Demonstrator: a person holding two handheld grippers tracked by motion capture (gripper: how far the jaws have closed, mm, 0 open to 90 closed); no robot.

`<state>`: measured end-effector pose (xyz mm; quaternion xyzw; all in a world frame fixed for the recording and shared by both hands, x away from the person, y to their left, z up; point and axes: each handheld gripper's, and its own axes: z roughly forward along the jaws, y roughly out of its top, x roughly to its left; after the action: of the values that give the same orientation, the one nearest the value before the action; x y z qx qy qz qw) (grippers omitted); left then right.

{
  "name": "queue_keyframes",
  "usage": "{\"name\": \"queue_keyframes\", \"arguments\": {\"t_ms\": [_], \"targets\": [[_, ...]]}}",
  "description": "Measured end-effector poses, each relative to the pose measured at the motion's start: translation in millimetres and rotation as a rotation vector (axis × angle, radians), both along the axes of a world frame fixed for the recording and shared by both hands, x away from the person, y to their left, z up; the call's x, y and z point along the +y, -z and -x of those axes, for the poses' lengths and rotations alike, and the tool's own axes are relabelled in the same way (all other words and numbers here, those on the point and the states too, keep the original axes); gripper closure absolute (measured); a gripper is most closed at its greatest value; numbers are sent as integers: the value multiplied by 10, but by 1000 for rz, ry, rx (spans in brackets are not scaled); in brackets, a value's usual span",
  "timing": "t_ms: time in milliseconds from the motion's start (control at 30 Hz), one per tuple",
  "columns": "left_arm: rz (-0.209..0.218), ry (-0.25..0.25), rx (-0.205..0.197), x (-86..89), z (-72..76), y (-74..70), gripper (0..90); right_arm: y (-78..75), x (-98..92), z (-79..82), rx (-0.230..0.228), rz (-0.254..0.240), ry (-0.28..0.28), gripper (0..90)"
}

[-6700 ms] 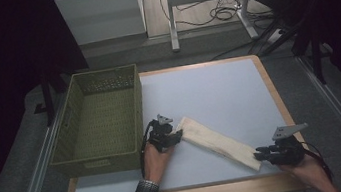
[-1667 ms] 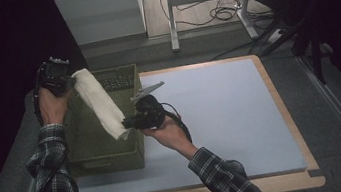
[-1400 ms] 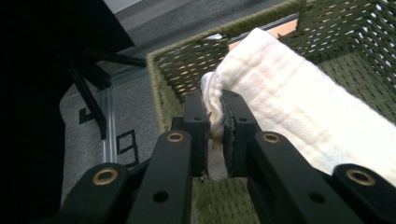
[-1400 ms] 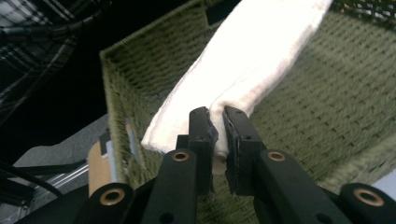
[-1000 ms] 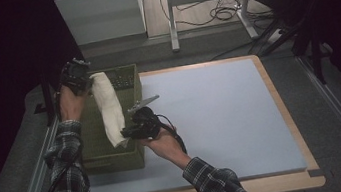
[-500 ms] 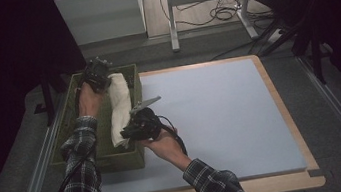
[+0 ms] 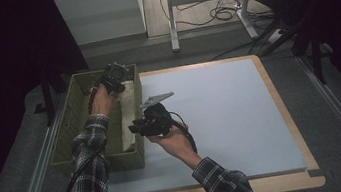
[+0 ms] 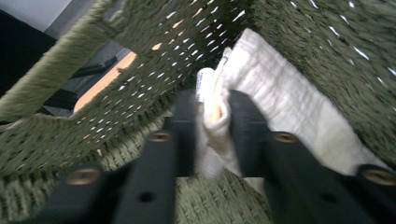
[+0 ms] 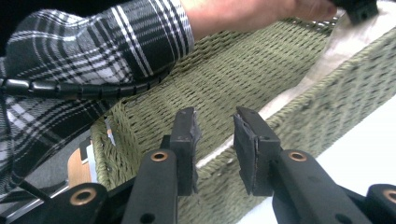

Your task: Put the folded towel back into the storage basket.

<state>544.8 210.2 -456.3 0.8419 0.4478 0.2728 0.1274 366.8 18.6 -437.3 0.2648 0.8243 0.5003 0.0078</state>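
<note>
A cream cloth [image 7: 129,119] lies inside the green woven basket [image 7: 74,104], along its right wall. My left gripper [image 7: 117,82] is down at the basket's far right corner. In the left gripper view its jaws [image 8: 212,100] have just been opening, and a bunched end of the cloth [image 8: 280,98] still sits loosely between them. My right gripper [image 7: 133,128] hovers just outside the basket's right wall. Its jaws [image 9: 215,116] have also just been opening and stand apart over the rim [image 9: 261,60] with nothing between them.
The basket stands on the left edge of a pale blue table top [image 7: 221,109] with a wooden border. A plaid sleeve [image 9: 93,51] and a cable reach over the basket. Desk legs and cables [image 7: 217,13] lie on the floor beyond.
My left gripper has come right and down into the basket with the cloth's upper end. The cloth, hanging over the rim before, now lies inside. Both grippers' jaws stand wider.
</note>
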Motion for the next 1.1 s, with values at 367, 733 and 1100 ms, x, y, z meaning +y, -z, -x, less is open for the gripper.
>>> {"name": "queue_keyframes", "arguments": {"t_ms": [367, 733, 1100], "targets": [[140, -67, -53, 160, 68, -109, 410, 33, -180, -29, -21, 19, 17, 623], [303, -69, -60, 298, 201, -179, 273, 71, -379, -26, -56, 49, 38, 532], [412, -37, -85, 345, 382, -308, 193, 116, -620, -2, -87, 70, 62, 369]]}}
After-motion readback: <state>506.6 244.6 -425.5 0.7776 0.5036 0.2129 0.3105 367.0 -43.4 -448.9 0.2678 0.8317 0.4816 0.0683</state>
